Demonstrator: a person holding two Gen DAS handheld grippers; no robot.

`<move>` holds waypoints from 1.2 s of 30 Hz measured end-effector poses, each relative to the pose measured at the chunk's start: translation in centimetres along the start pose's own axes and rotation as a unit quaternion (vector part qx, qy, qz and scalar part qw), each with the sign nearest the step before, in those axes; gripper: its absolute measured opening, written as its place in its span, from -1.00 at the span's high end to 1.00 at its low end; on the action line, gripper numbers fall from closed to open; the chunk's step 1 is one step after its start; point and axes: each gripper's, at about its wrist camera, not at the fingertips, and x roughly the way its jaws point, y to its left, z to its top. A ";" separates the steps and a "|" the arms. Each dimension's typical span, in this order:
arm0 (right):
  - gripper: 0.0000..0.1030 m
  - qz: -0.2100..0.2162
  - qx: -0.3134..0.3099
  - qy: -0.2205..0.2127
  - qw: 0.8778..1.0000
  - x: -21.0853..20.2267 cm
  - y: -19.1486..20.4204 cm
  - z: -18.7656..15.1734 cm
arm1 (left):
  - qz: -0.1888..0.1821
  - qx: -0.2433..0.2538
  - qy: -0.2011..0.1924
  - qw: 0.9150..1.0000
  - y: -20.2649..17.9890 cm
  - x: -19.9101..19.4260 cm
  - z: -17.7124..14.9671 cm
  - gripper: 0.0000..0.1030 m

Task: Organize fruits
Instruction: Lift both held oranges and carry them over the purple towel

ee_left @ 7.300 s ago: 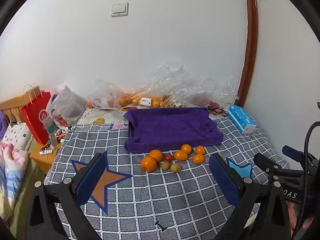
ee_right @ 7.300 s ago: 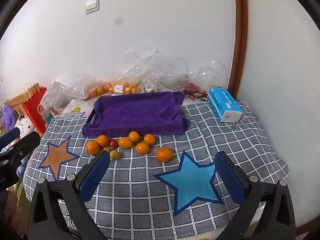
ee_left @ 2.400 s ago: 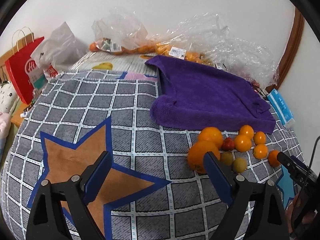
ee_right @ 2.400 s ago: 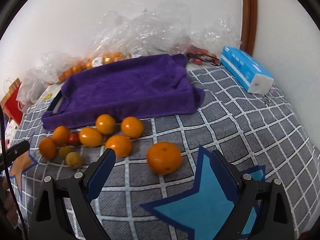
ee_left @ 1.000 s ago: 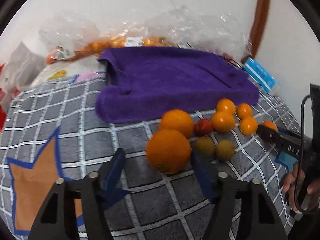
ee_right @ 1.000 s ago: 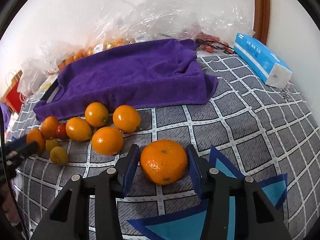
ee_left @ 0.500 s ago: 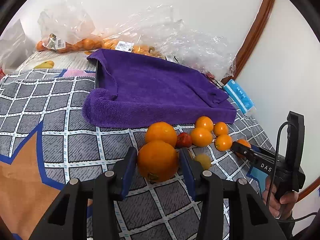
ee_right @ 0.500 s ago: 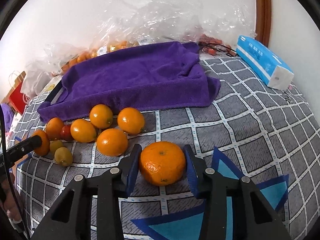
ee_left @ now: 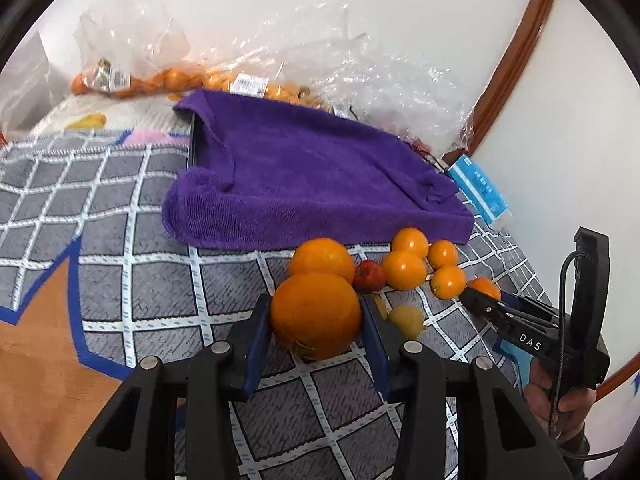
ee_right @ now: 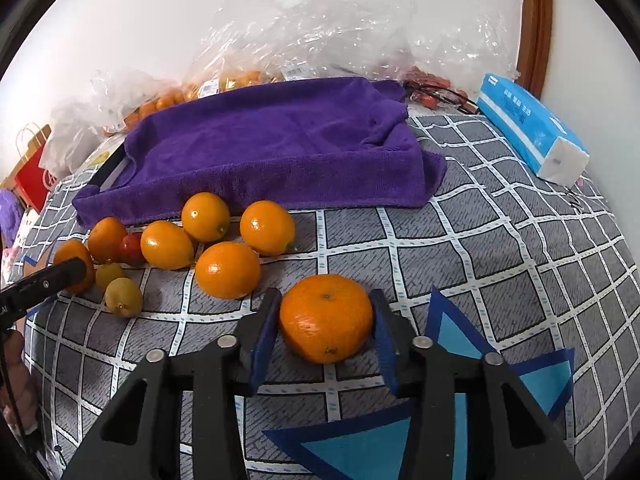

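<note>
My left gripper (ee_left: 316, 322) is shut on a large orange (ee_left: 316, 314) at the left end of the fruit cluster, on or just above the checked cloth. My right gripper (ee_right: 326, 320) is shut on another large orange (ee_right: 326, 318) at the right end of the cluster. Between them lie several smaller oranges (ee_right: 228, 270), a red tomato (ee_right: 131, 249) and two small yellow-green fruits (ee_right: 123, 297). Behind the cluster lies a purple towel over a tray (ee_right: 276, 148). The right gripper also shows in the left wrist view (ee_left: 480, 300).
Plastic bags with more fruit (ee_left: 248, 84) lie along the wall behind the towel. A blue tissue pack (ee_right: 532, 142) lies at the right by the wall. A red paper bag (ee_right: 30, 172) stands off the left edge. A blue star (ee_right: 460, 412) marks the cloth under the right gripper.
Both grippers have closed in on their oranges over the last second. The left gripper has swung toward the towel with its orange between the pads. The right orange has stayed in about the same place.
</note>
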 end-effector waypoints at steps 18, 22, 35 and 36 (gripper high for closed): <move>0.18 -0.038 0.013 -0.049 0.998 -2.6 -0.3 -0.6 | 0.020 -0.001 -0.073 0.997 0.1 -2.6 0.2 0.21; 0.18 -0.021 0.021 -0.040 0.999 -2.9 -0.1 -0.9 | 0.026 0.003 -0.073 0.997 0.0 -2.8 -0.1 0.21; 0.18 0.023 0.017 -0.075 0.997 -5.5 1.3 3.7 | 0.033 -0.004 -0.073 0.997 -2.4 -6.0 2.3 0.21; 0.18 0.027 0.014 -0.080 0.996 -5.5 1.5 4.2 | 0.036 -0.004 -0.077 0.996 -2.7 -6.2 3.1 0.21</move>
